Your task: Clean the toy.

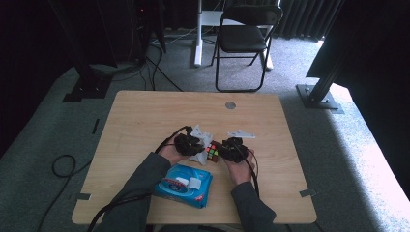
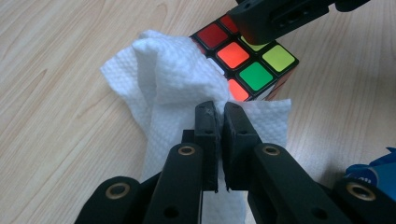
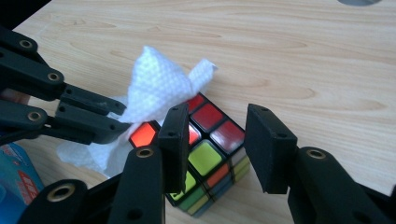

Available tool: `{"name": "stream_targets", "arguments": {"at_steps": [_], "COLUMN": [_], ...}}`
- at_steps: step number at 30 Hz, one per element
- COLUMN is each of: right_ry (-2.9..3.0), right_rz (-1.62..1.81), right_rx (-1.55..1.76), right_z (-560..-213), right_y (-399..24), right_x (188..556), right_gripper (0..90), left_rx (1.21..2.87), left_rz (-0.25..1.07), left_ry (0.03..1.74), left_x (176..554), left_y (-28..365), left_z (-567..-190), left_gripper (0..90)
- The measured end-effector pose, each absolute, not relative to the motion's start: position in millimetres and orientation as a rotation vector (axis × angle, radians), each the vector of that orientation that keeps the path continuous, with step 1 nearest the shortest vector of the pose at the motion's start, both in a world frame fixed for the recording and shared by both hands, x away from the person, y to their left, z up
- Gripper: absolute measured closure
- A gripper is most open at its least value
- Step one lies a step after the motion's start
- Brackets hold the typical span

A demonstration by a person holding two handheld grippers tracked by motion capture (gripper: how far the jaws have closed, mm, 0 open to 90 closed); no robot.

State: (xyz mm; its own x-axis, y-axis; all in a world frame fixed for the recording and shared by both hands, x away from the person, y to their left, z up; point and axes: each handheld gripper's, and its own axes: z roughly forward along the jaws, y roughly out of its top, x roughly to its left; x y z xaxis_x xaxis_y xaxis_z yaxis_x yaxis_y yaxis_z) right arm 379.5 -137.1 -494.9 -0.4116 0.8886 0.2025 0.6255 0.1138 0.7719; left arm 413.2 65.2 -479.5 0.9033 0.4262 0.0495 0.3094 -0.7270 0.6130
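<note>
A scrambled puzzle cube (image 1: 211, 151) (image 2: 252, 65) (image 3: 210, 158) rests on the wooden table (image 1: 145, 116) between my two hands. My left gripper (image 1: 193, 145) (image 2: 222, 109) is shut on a white paper wipe (image 2: 163, 74) (image 3: 159, 84), which lies bunched against the cube's left side and over its top edge. My right gripper (image 1: 227, 147) (image 3: 219, 116) is open. Its jaws straddle the cube's upper right corner, one over the top face and one clear of the side, with visible gaps. In the right gripper view the left gripper (image 3: 122, 117) reaches in from the left.
A blue pack of wipes (image 1: 185, 185) (image 2: 373, 172) (image 3: 14, 177) lies near the table's front edge, just before my hands. A round grommet (image 1: 230, 105) sits at the table's far side. A folding chair (image 1: 244, 34) stands on the carpet beyond the table.
</note>
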Motion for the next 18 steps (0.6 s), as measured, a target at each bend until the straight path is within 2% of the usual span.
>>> {"name": "stream_targets", "arguments": {"at_steps": [6, 18], "right_ry": [2.086, 2.073], "right_rz": [1.189, 1.199], "right_rx": [1.514, 1.538], "right_z": [-499.7, -501.0], "right_y": [-140.2, -140.7], "right_x": [376.4, 380.4], "right_gripper": [59.8, 68.9], "left_rx": [2.437, 2.391], "left_rz": [0.228, 0.306], "left_ry": [0.51, 0.586], "left_x": [412.5, 419.9], "left_y": [62.0, 67.9], "left_z": [-480.3, -476.8], "left_gripper": [85.8, 86.6]}}
